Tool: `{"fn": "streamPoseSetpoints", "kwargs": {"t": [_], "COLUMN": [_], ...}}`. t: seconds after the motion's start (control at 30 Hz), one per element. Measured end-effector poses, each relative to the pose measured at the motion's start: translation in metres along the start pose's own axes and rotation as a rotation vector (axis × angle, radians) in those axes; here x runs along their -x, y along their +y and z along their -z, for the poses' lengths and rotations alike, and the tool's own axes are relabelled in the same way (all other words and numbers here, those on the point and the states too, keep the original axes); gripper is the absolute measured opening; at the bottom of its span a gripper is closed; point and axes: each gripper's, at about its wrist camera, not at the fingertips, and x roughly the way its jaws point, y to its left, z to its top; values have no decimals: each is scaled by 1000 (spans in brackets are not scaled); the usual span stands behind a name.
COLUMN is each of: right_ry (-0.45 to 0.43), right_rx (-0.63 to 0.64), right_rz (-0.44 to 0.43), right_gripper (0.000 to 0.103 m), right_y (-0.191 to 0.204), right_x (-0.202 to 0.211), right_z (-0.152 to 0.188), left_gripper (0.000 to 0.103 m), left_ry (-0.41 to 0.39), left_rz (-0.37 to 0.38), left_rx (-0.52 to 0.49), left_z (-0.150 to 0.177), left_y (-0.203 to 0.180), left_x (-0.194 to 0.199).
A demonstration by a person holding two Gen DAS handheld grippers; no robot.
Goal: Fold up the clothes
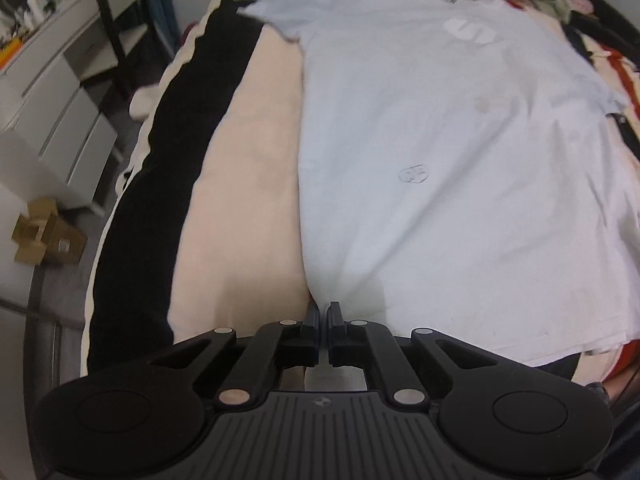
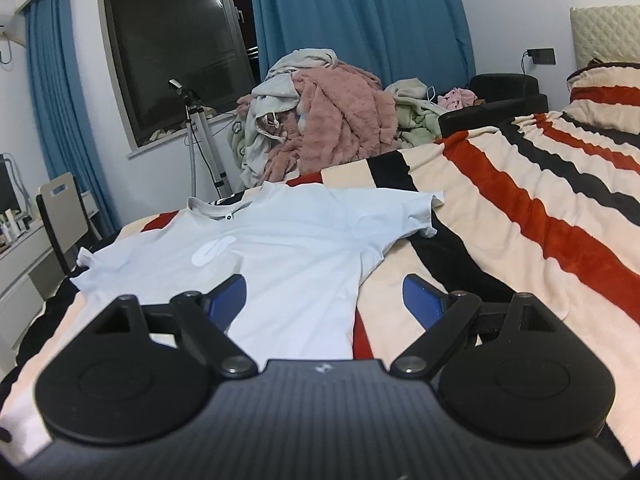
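- The shirt (image 1: 440, 152) is laid flat on the striped blanket (image 1: 240, 184), collar at the far end, hem at the near end — pale blue, a white print on the chest.
- The left gripper (image 1: 323, 308) is seen pressed together at the shirt's near left corner; the hem is pinched between its black fingers (image 1: 311, 314), and the cloth is drawn up into a small peak at the tips.
- Only a thin slit is left between those two fingers, with fabric caught in it.
- In the right wrist view, the right gripper (image 2: 324, 292) is held low over the bed, its blue pads (image 2: 230, 294) spread wide.
- Nothing is gripped there — one pad is seen over the shirt's body, the other over the blanket just beside the shirt's edge.
- Whether those pads are touching the cloth cannot be told from this angle.
- Both short sleeves are spread outward; the one on the right of the right wrist view is slightly curled at its cuff.
- A heap of clothes (image 2: 320, 120) is piled beyond the collar, well apart from both grippers, in front of blue curtains (image 2: 360, 20).
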Motion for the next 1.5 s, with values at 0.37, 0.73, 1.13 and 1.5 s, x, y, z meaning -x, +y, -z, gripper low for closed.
{"fn": "streamPoseSetpoints", "kwargs": {"t": [0.37,0.73,1.13,1.5], "right_ry": [-18,-65,-90,-73], "right_rx": [49,117,236,118], "right_rz": [-20,-11,-10,-37], "right_gripper": [87,87,87,87], "right_y": [8,26,43,32], "right_x": [7,10,-3,-6], "right_z": [-1,2,22,18], "left_gripper": [69,102,102,102], "left_ry": [-299,-622,-675,-662], "left_rz": [191,305,237,213], "left_rx": [125,90,8,28], "left_z": [11,-30,-13,-4], "left_y": [-7,-99,-128,-117], "left_x": [35,51,-33,-46]}}
